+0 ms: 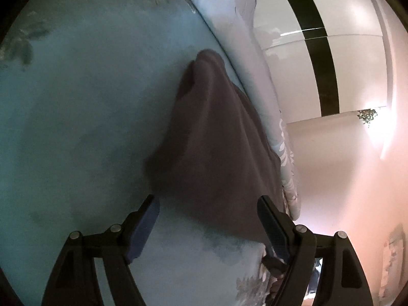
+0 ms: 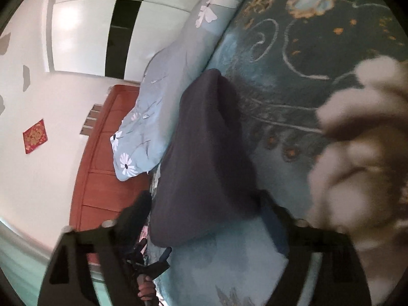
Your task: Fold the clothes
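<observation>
A dark grey garment (image 1: 211, 142) lies folded in a long narrow shape on a teal bedspread (image 1: 76, 114), along the bed's edge. My left gripper (image 1: 207, 205) is open, its fingers apart at the garment's near end, just above the cloth. In the right wrist view the same garment (image 2: 204, 158) runs away from my right gripper (image 2: 204, 204), which is open with its jaws either side of the garment's near end. The right view is motion-blurred.
A light blue floral quilt (image 2: 163, 97) lies beside the garment at the bed edge. A white fluffy item (image 2: 362, 158) fills the right of the right wrist view. A wooden headboard (image 2: 102, 158), white wall and wardrobe stand beyond the bed.
</observation>
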`<state>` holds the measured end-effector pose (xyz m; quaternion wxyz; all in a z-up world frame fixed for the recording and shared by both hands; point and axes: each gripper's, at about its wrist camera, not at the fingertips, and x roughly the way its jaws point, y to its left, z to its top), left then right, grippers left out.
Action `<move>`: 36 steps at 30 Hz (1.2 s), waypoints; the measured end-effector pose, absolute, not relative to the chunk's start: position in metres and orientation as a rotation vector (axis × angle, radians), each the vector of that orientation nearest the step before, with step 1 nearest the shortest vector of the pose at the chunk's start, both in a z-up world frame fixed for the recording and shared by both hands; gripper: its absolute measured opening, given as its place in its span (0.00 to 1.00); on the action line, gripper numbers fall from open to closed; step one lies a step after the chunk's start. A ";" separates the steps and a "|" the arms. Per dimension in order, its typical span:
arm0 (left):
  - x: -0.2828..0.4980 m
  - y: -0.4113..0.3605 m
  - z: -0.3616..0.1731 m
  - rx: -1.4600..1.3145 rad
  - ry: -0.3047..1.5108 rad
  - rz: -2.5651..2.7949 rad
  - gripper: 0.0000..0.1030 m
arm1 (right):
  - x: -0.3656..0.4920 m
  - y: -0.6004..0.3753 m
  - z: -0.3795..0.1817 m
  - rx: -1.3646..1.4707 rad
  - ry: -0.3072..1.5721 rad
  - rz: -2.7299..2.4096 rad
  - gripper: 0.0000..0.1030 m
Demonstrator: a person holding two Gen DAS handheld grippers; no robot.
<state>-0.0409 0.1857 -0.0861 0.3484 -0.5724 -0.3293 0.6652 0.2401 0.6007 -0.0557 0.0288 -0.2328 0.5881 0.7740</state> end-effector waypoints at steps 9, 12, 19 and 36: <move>-0.046 0.186 -0.094 -1.502 -0.873 1.797 0.80 | 0.234 0.600 -0.051 -0.738 1.679 2.373 0.90; -0.051 0.186 -0.092 -1.496 -0.884 1.843 0.80 | 0.230 0.604 -0.057 -0.733 1.691 2.340 0.90; -0.066 0.178 -0.097 -1.487 -0.922 1.833 0.80 | 0.186 0.602 -0.051 -0.730 1.677 2.391 0.93; -0.067 0.172 -0.094 -1.497 -0.912 1.828 0.48 | 0.185 0.610 -0.066 -0.740 1.720 2.263 0.45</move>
